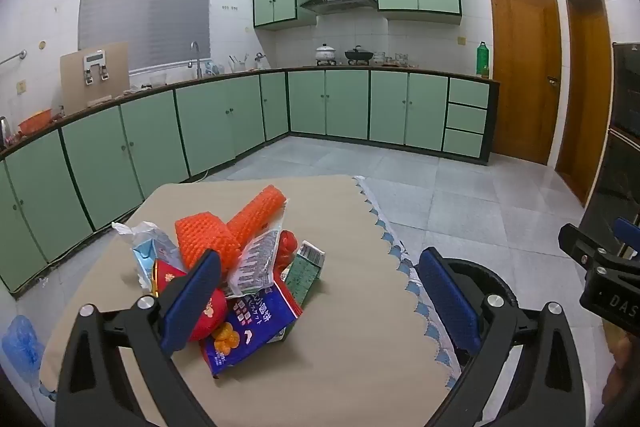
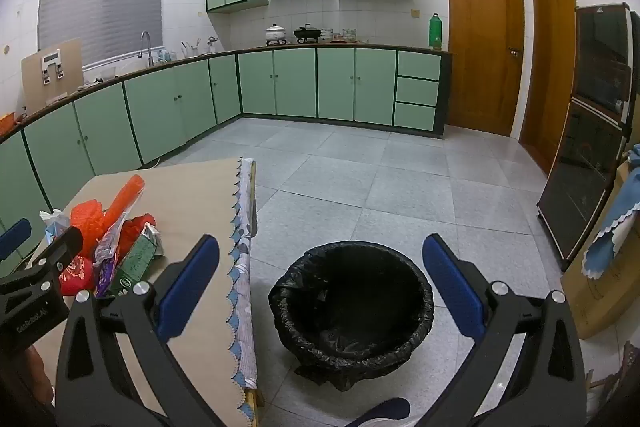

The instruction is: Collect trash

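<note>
A pile of trash lies on the beige-covered table: orange foam netting, a blue snack bag, a red wrapper, a green carton and a pale blue carton. My left gripper hangs open just in front of the pile, its left finger overlapping the red wrapper in view. My right gripper is open above the floor, with the black-lined trash bin seen between its fingers. The same trash pile shows at the right wrist view's left edge.
The table's scalloped cloth edge runs beside the bin. Green kitchen cabinets line the far walls. A dark glass cabinet and a cardboard box with blue cloth stand at right. Wooden doors are behind.
</note>
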